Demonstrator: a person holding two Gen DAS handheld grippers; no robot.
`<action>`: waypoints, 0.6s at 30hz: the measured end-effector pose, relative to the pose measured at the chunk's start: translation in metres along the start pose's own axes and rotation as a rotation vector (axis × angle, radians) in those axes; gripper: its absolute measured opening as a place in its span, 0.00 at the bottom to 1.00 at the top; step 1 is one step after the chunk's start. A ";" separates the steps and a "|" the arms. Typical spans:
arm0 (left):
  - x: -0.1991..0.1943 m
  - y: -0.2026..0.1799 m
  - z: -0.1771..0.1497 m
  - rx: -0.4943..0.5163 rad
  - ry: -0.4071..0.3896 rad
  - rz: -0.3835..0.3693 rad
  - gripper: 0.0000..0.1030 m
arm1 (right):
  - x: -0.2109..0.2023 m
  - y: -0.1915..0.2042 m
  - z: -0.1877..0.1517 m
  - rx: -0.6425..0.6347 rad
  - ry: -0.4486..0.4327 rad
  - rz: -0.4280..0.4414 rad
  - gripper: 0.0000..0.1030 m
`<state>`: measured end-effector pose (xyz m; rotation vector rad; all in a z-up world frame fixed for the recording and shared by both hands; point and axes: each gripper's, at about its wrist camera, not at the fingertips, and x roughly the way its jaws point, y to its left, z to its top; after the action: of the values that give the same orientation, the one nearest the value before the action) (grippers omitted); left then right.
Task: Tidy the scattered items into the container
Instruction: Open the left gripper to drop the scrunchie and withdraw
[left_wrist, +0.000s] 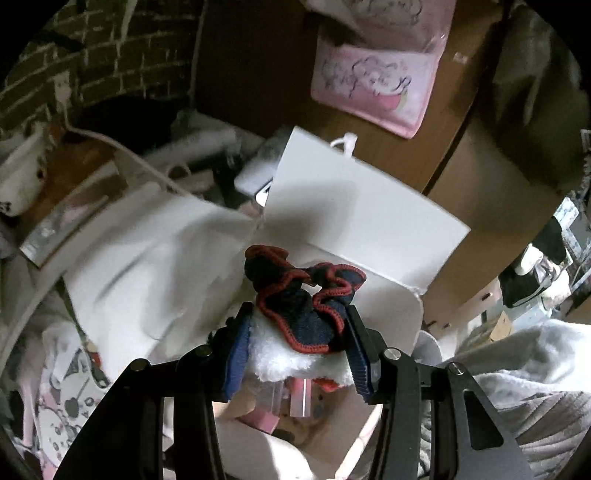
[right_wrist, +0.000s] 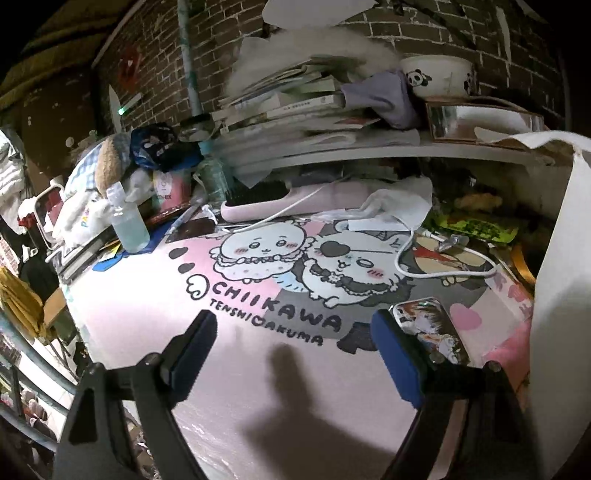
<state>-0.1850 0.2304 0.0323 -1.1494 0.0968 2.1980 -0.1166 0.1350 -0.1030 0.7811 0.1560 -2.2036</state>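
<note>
In the left wrist view my left gripper (left_wrist: 298, 345) is shut on a navy scrunchie with red trim (left_wrist: 303, 306) and a white fluffy piece (left_wrist: 284, 363) bunched with it. It hangs over the open white paper bag (left_wrist: 354, 210), whose inside holds pink and clear items (left_wrist: 295, 402). In the right wrist view my right gripper (right_wrist: 293, 332) stands open with nothing between its fingers, low over the pink cartoon desk mat (right_wrist: 147, 314). A phone case with a picture (right_wrist: 430, 332) lies just beyond its right finger. The bag's white wall (right_wrist: 561, 258) rises at the right.
On the mat's far side lie a pink hairbrush (right_wrist: 280, 199), a white cable (right_wrist: 406, 254) and a clear bottle (right_wrist: 127, 225). A shelf above carries stacked books (right_wrist: 295, 103) and a panda bowl (right_wrist: 437, 75). A pink pouch (left_wrist: 373, 85) hangs on the brown cabinet behind the bag.
</note>
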 end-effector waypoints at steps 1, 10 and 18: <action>0.002 0.001 0.000 -0.002 0.009 -0.001 0.42 | 0.000 -0.001 0.000 0.002 -0.001 0.002 0.82; -0.043 0.002 -0.004 -0.011 -0.105 0.016 1.00 | -0.003 0.001 -0.005 -0.010 -0.015 -0.020 0.86; -0.163 0.032 -0.063 -0.112 -0.373 0.254 1.00 | -0.015 -0.004 -0.013 0.030 -0.069 -0.147 0.86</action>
<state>-0.0922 0.1001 0.1103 -0.7992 -0.0424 2.6365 -0.1057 0.1518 -0.1055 0.7288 0.1509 -2.3736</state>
